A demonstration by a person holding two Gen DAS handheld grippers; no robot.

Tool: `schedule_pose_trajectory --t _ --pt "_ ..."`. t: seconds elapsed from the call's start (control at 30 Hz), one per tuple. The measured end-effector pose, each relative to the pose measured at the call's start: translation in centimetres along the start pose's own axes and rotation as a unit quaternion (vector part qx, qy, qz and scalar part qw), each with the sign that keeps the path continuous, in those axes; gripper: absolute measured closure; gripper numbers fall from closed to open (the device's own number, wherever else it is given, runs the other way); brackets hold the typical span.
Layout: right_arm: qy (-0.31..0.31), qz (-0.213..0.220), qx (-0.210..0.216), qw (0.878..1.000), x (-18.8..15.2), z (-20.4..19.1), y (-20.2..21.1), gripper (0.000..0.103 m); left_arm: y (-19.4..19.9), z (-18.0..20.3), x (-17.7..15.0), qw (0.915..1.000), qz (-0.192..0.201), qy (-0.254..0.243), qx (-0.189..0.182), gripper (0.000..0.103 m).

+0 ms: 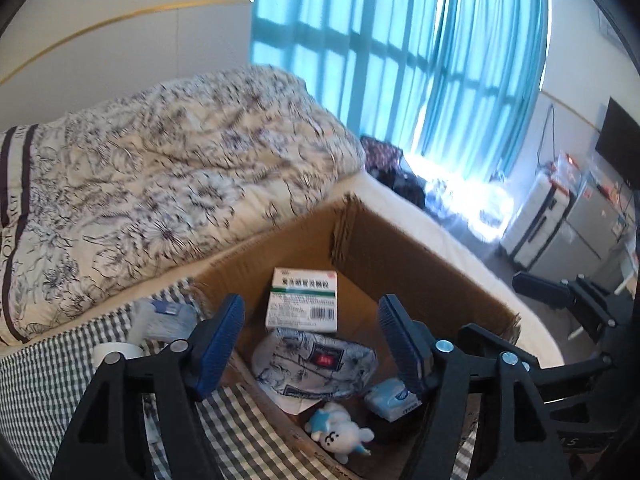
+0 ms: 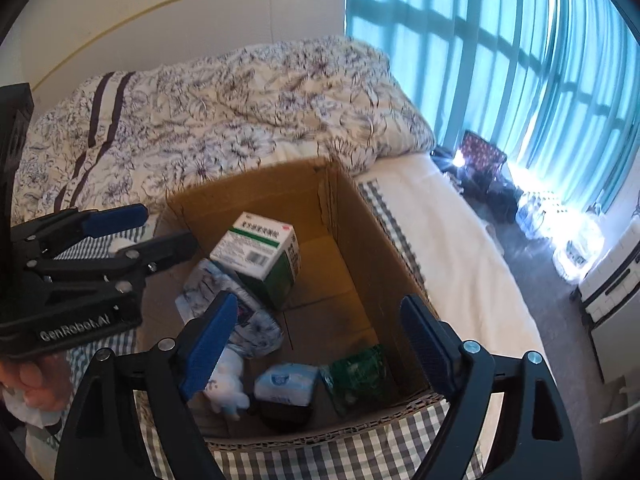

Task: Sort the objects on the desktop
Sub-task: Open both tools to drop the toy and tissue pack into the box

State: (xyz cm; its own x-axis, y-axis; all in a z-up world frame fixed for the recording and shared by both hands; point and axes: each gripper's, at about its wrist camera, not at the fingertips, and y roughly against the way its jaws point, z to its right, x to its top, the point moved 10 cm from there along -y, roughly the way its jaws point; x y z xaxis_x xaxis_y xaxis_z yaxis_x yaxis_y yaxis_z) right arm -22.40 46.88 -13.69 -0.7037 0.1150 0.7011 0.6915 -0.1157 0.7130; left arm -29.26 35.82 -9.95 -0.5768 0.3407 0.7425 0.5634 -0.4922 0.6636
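An open cardboard box [image 1: 400, 252] [image 2: 360, 232] stands on the checked cloth beside the bed. Inside it lie a white and green medicine carton [image 1: 304, 300] [image 2: 260, 252], a floral pouch [image 1: 316, 364] [image 2: 260, 328], a blue tissue pack [image 1: 390, 398] [image 2: 286, 384], a white and blue plush toy [image 1: 340, 432] [image 2: 228, 384] and a green packet [image 2: 360, 372]. My left gripper [image 1: 312, 320] [image 2: 166, 226] hovers open over the box's left side, holding nothing. Over the near side my right gripper [image 2: 320, 312] [image 1: 493, 306] is open too, with nothing between its blue pads.
A flowered quilt [image 1: 160, 180] [image 2: 240, 112] covers the bed behind the box. On the checked cloth [image 1: 40, 380] [image 2: 360, 452] left of the box lie a white roll [image 1: 116, 350] and a pale blue packet [image 1: 168, 316]. A hand [image 2: 32, 384] grips the left tool. Turquoise curtains [image 1: 400, 60] hang at the back.
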Motion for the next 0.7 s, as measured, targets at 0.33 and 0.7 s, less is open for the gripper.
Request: schedule_pose_trajectory --t 0.33,0.7 --pt "0.001 0.059 -0.007 0.998 2.4 -1.8 3.6 0.018 4.1 -2.1 1.7 0.9988 0.045 0.005 0.017 0.023" --pt "-0.005 0.112 0.004 0.994 4.0 -3.2 7.4 0.013 8.3 -5.2 1.5 0.9957 0.077 0.018 0.047 0.014"
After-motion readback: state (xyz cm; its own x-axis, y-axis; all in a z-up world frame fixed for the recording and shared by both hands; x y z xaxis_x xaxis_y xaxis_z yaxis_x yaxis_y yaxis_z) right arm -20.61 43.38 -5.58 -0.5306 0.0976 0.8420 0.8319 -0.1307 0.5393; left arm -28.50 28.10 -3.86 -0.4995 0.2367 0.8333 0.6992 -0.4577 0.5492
